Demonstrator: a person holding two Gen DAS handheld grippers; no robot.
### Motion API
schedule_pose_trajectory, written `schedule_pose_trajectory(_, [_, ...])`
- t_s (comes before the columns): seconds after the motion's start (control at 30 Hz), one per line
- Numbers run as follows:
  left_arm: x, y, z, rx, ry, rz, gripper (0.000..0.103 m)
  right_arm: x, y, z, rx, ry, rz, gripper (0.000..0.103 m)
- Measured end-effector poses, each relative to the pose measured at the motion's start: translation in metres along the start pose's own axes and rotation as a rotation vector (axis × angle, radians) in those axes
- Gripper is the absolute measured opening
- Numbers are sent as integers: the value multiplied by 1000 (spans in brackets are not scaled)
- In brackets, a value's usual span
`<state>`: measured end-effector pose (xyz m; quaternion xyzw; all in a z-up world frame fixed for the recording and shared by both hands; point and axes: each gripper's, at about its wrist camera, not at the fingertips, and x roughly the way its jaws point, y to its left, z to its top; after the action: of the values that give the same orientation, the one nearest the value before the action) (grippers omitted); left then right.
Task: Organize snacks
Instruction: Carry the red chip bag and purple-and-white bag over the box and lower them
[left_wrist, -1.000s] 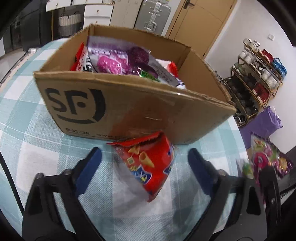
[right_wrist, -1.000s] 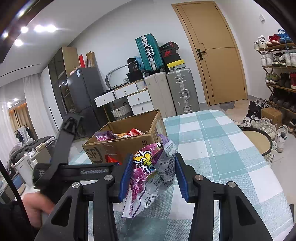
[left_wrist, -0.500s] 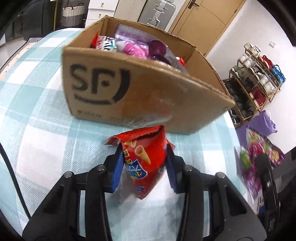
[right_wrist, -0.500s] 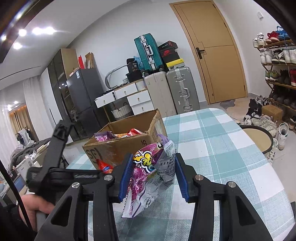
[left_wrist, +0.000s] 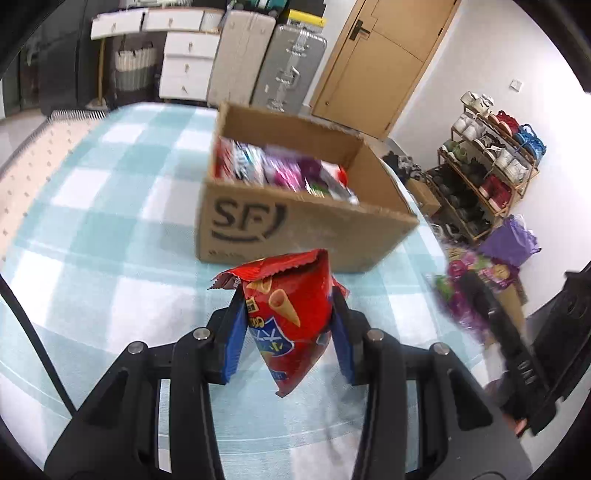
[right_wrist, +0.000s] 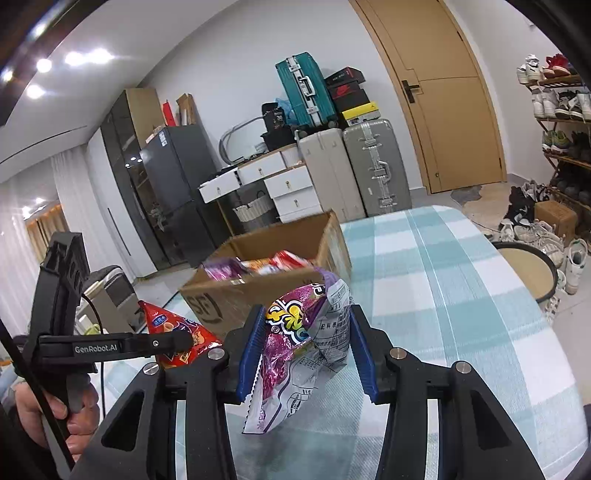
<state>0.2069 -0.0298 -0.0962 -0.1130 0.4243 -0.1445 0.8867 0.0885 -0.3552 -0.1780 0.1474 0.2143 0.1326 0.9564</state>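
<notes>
My left gripper (left_wrist: 288, 325) is shut on a red snack bag (left_wrist: 291, 314) printed with cone chips and holds it above the table, in front of the cardboard SF box (left_wrist: 295, 225). The box holds several snack packs. My right gripper (right_wrist: 306, 339) is shut on a purple and silver snack bag (right_wrist: 303, 343), held over the table to the right of the box (right_wrist: 229, 295). In the right wrist view the left gripper (right_wrist: 177, 341) with the red bag (right_wrist: 177, 332) is at lower left.
The table wears a teal and white checked cloth (left_wrist: 110, 206). Suitcases (right_wrist: 369, 166), white drawers (right_wrist: 291, 184) and a door (right_wrist: 450, 96) stand behind it. A shoe rack (left_wrist: 487, 166) is on the right, with a round stool (right_wrist: 528, 269) beside the table.
My left gripper closed on the red bag and lifted it back from the box. The right gripper has kept hold of the purple bag, almost unmoved.
</notes>
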Motion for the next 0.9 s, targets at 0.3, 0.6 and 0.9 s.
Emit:
schedule_pose_trajectory(0.3, [-75, 0, 58, 103, -137, 46, 39, -18, 32, 74, -69, -38, 68, 45])
schedule_pose_trajectory(0.6, [-112, -22, 143, 190, -170, 16, 40, 23, 69, 150, -125, 40, 128, 45])
schedule_pose_trajectory(0.9, [-35, -27, 213, 207, -51, 35, 40, 100, 85, 176, -174, 182, 97, 45])
